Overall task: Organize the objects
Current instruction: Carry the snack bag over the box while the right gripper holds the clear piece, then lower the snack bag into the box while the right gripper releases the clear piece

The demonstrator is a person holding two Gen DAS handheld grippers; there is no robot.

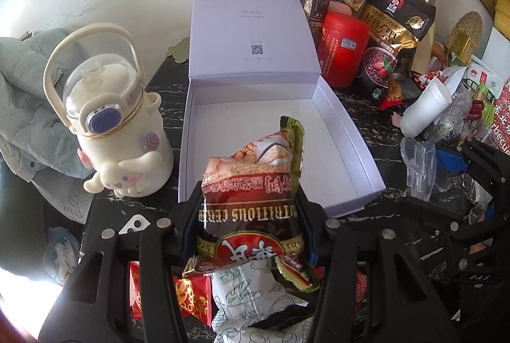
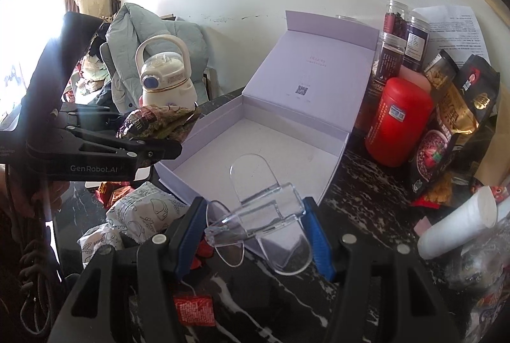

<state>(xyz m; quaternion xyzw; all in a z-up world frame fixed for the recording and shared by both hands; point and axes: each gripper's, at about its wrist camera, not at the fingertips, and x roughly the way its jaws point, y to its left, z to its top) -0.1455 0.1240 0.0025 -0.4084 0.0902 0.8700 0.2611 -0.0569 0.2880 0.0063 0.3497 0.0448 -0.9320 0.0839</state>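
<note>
Left to right: a cream bottle [image 1: 118, 126] stands on the dark bench [image 1: 366, 126] beside the open white box [image 1: 347, 158], lid tipped back to receive items. The left gripper [image 1: 251, 193], angled downward over the box's near wall, has its fingers pinching a cereal packet [image 1: 255, 183]. The right gripper [image 2: 255, 225], likewise tilted down at the box's near corner, has its fingers clamped on a clear plastic stand [image 2: 264, 215]. Both items hang above the bench, apparently bound for the box.
</note>
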